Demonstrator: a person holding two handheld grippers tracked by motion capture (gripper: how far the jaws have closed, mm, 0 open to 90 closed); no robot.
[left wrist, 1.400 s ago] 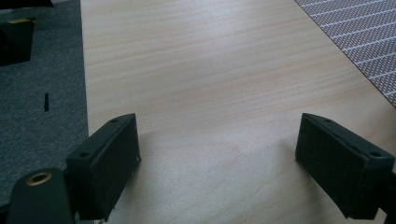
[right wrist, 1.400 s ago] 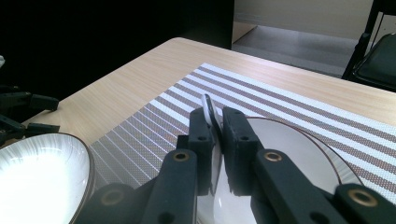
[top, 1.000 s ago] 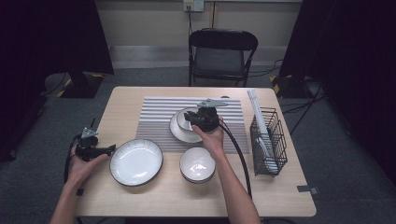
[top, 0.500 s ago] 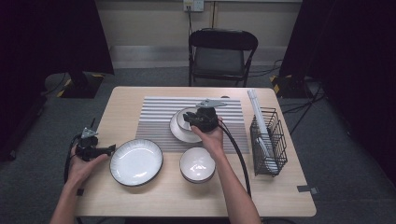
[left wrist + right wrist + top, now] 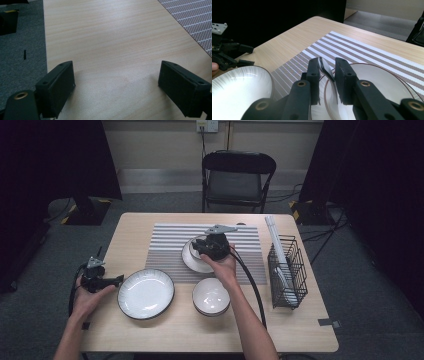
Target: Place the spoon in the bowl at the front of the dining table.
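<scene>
Over the striped mat (image 5: 170,245), the right claw (image 5: 327,66), its jaws just easing apart, straddled a plate's rim (image 5: 325,68); the left claw (image 5: 116,82) rested spread on the surface (image 5: 112,37).

A staged recording studio: black curtains (image 5: 55,160), lone folding chair (image 5: 239,180), bare table (image 5: 165,225) on grey carpet (image 5: 45,265).

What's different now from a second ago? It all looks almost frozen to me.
Very little. The right gripper has just been opening its jaws a bit around the rim of the small plate on the striped mat; the rim sits between them, one side showing a gap. The left gripper, open over the table, the large plate, the bowl and the wire rack stayed put.
</scene>
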